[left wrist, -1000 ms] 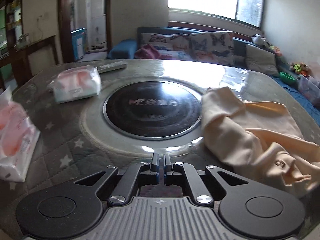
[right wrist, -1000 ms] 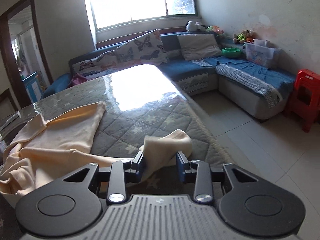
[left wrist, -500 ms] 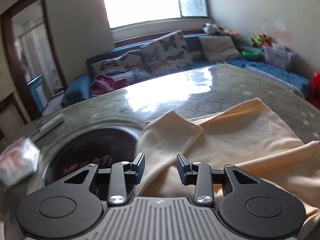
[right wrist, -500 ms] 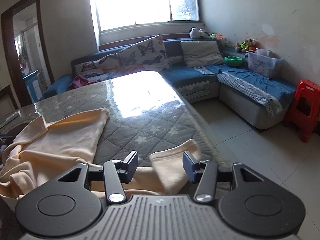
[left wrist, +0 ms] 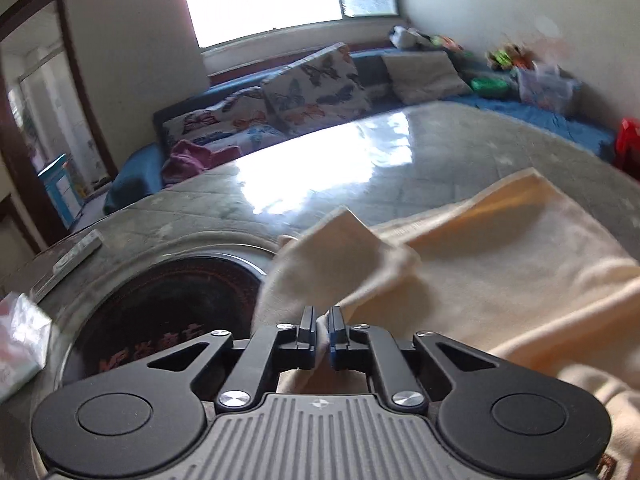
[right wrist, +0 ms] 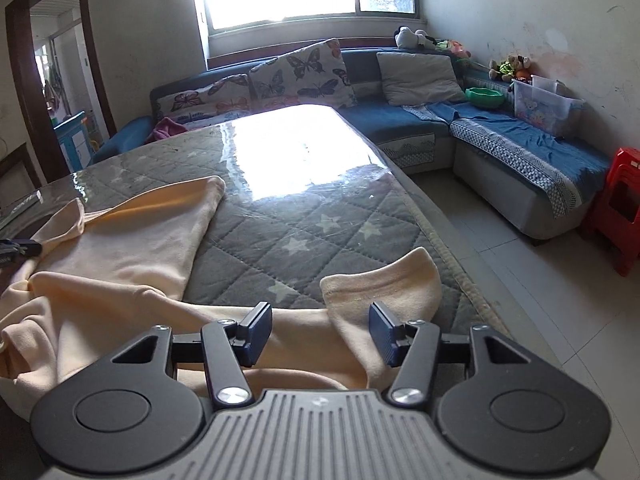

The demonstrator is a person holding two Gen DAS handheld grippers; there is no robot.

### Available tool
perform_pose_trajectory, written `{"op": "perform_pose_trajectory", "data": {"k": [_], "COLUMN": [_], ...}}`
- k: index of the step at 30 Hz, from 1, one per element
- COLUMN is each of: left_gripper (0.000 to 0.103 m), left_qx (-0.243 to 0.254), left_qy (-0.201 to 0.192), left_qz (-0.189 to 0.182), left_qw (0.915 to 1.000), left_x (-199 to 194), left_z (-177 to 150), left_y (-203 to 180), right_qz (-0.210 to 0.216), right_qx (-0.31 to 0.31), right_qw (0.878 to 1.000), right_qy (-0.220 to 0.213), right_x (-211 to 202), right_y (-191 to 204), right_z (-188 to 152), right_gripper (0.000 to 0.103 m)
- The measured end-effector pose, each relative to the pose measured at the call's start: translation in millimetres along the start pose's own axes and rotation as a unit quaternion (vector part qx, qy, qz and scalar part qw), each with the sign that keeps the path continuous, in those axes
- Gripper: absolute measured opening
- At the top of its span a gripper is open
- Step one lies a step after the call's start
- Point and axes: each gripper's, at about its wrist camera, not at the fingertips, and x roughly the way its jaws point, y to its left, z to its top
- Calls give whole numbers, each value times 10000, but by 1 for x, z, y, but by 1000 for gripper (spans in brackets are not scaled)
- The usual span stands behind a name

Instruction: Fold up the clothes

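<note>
Where the left gripper [left wrist: 322, 334] pinches the garment [left wrist: 500, 276], blur hides detail.

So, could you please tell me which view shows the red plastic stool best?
The right wrist view: the red plastic stool stands sharp on the tiled floor. The left wrist view shows only a blurred red sliver at its edge.

the left gripper [left wrist: 322, 334] sits at the lower middle of the frame, its jaws pressed together on a cream garment [left wrist: 500, 280]. one sleeve end [left wrist: 340, 248] of it rises from the jaws toward the middle of the frame. the rest of the garment lies across the right side on the grey quilted counter [left wrist: 360, 168]. at the lower left a dark round plate [left wrist: 168, 312] is set in the counter. a plastic packet [left wrist: 18, 340] is at the left edge, blurred.
</note>
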Motion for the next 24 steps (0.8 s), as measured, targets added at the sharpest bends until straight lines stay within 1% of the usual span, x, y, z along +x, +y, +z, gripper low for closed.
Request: {"op": "perform_pose_trajectory", "data": {"k": [2,4,8,11,13,16,20,22,23,24], "left_gripper": [6,6,5,5,5,5,6,5,7,7], "left_qx": [-300,-695,-1508,-1942,-2074,-2189,-2358,-2306,-2258,-2212], "left_qy": [-167,-315,-530,-508,-392,-74,346,487,514,503], "left_qz": [166,327,720,1017,1218,1419,1473,1519,1529,1512], "left_qw": [9993,9965,9845,9744,9699,9653,9599,9599,9607,9621], "left_x": [-15,-32,-75,-104,-117,-126,-132,-132,-134,-137], "left_z": [0,-1,-15,-36,-52,-80,-107,-112,-112,-112], "left_y": [15,34,76,106,118,129,134,134,133,132], "right_qz": [-44,-65,-108,-129,-147,-235,-371,-423,-451,-567], "right_qx": [-15,-26,-107,-156,-184,-175,-135,-132,-140,-196], "right_qw": [10000,10000,9999,9998,9997,9996,9992,9989,9988,9982], "right_qy": [4,5,14,24,34,41,101,128,127,99], "right_x": [0,0,0,1,2,3,3,2,1,-3], "right_y": [-2,-3,-5,-5,-6,-7,-13,-17,-19,-21], "right_z": [-1,0,0,0,0,-1,-5,-6,-6,-5], "right_gripper": [56,56,57,57,57,57,57,58,58,58]}}
